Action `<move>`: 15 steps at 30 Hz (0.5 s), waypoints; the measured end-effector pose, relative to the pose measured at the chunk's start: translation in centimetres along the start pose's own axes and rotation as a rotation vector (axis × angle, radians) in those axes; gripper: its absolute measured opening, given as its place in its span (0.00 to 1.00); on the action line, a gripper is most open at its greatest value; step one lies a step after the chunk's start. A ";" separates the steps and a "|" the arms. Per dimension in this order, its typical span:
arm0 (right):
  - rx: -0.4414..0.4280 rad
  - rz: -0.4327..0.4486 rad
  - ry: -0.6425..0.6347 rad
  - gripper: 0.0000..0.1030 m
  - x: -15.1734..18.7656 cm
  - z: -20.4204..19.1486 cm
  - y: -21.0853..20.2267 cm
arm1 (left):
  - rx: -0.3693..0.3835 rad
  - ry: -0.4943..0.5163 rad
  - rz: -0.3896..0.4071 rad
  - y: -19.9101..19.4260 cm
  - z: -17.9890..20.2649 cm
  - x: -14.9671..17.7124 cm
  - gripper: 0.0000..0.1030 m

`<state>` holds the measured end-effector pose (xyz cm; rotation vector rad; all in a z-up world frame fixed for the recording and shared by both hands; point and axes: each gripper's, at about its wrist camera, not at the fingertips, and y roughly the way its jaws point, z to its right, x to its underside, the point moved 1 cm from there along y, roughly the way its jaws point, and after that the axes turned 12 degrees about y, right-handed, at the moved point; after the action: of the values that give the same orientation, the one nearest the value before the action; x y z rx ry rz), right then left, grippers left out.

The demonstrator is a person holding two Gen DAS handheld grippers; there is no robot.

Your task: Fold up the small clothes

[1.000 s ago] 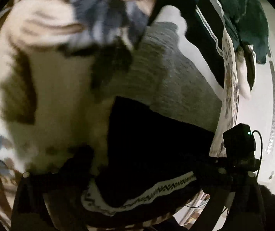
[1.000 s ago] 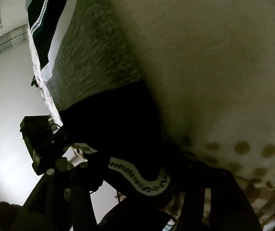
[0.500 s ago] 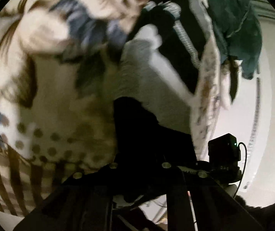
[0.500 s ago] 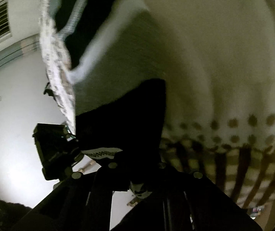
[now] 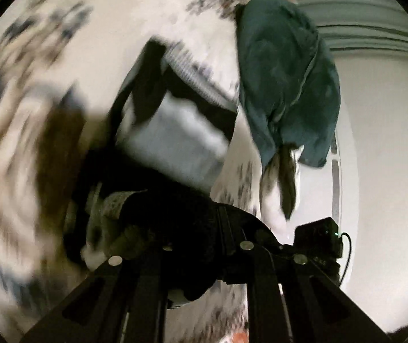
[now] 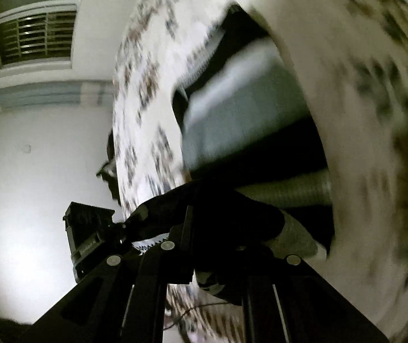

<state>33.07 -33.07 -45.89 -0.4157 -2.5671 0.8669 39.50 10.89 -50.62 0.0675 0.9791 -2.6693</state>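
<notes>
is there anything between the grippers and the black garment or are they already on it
Nothing visible stands between them. The left gripper and the right gripper each have the black garment bunched at their fingers, seemingly clamped. The teal cloth lies apart, farther back.

patterned bedsheet (image 6: 144, 131) – blurred, white with dark print | white wall (image 6: 32, 185) – behind the bed edge | barred window (image 6: 35, 37) – upper left on wall
</notes>
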 end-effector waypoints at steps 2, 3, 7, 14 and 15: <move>-0.009 0.035 0.001 0.09 -3.2 -1.5 0.3 | 0.001 0.014 0.016 1.7 -0.1 -3.5 0.10; -0.014 0.050 0.005 0.09 -5.1 -2.2 0.8 | 0.003 0.015 0.025 2.6 -0.4 -5.6 0.10; -0.015 0.083 0.026 0.09 -12.1 -4.0 2.6 | 0.009 -0.026 0.020 6.2 -2.3 -11.8 0.12; -0.048 0.063 0.172 0.18 -21.2 -3.3 7.0 | 0.100 -0.167 0.033 10.2 -6.8 -17.0 0.73; -0.059 0.065 0.187 0.28 -22.0 -3.2 7.3 | 0.116 -0.182 0.041 10.3 -7.2 -17.2 0.73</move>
<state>54.89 -34.54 -54.14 -0.5729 -2.4229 0.7388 58.55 12.48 -60.05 -0.1277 0.7585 -2.6373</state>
